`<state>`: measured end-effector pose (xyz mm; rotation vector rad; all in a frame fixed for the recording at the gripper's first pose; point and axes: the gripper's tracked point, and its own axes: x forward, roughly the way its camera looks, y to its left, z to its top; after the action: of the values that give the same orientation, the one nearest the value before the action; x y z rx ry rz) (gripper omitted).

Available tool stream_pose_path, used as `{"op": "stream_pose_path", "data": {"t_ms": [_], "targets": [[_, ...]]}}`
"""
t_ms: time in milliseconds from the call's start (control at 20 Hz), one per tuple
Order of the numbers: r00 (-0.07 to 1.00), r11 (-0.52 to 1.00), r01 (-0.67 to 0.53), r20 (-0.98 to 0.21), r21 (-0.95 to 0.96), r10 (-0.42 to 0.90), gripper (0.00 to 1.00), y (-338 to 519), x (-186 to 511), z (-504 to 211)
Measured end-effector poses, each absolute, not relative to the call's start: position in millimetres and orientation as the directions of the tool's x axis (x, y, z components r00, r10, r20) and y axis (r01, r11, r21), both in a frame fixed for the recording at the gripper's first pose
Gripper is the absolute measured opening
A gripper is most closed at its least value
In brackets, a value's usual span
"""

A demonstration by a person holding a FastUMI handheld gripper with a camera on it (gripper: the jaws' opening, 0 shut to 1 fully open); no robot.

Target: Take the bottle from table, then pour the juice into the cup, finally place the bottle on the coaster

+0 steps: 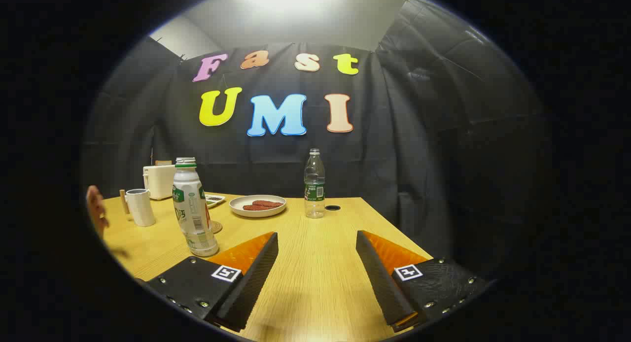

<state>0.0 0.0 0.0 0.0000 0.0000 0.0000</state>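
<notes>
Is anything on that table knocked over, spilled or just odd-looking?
Nothing looks spilled or toppled. The white juice bottle stands with its cap off, just ahead of the open gripper, off to the side of its fingers. It seems to lean, likely lens distortion. The cup, plate and clear water bottle stand normally on the table.

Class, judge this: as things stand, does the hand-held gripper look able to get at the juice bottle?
Probably yes. The hand-held gripper is open, and the juice bottle stands upright just ahead of its left finger, with bare table between.

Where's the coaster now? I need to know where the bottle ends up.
The coaster lies on the table just behind the juice bottle, ahead-left of the open gripper.
</notes>
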Motion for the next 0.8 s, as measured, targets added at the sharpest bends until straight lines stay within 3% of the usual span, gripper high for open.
{"op": "stream_pose_path", "data": {"t_ms": [450, 800], "targets": [[1.0, 1.0, 0.005, -0.011, 0.017, -0.004, 0.97, -1, 9, 1], [1.0, 1.0, -0.001, -0.015, 0.008, 0.001, 0.97, 9, 83, 25]]}}
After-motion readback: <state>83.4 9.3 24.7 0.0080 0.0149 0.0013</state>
